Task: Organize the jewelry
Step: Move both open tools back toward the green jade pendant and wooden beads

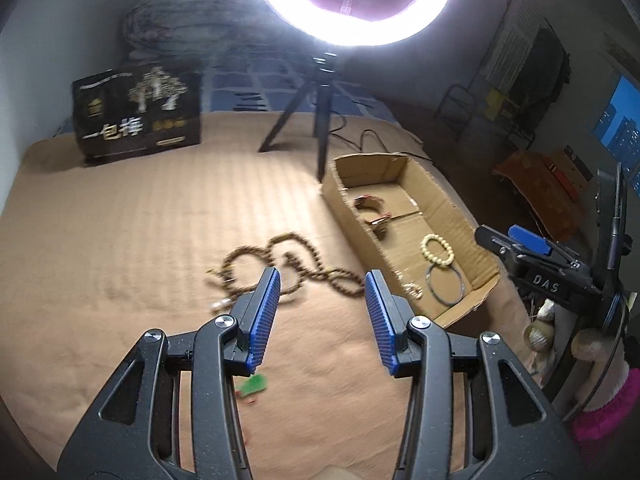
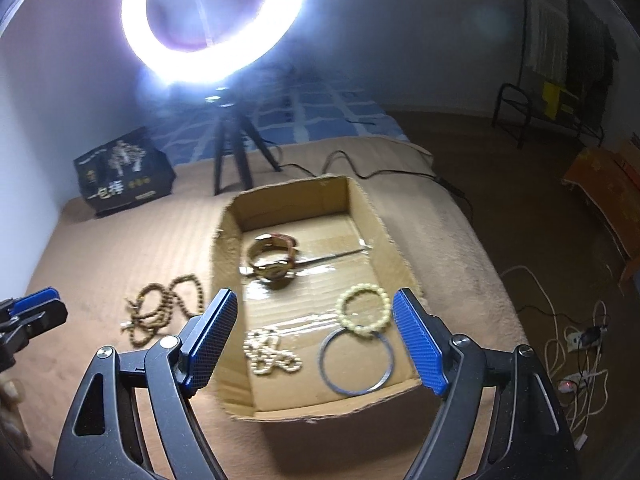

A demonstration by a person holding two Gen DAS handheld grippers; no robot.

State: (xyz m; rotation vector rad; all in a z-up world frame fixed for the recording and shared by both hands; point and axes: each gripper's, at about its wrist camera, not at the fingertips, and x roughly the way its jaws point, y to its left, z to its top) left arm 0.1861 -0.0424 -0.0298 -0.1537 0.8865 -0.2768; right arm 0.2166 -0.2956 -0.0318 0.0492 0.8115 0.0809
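Brown bead strand point(image 1: 280, 268) beside cardboard box point(image 1: 486, 270)

Left of the cardboard box point(image 1: 448, 200), a blurred brown bead strand point(image 1: 288, 264) lies on the tan cover point(image 1: 120, 240). Inside the box: a pale bead bracelet point(image 1: 438, 251), a grey ring point(image 1: 445, 285), perhaps a watch point(image 1: 372, 212).
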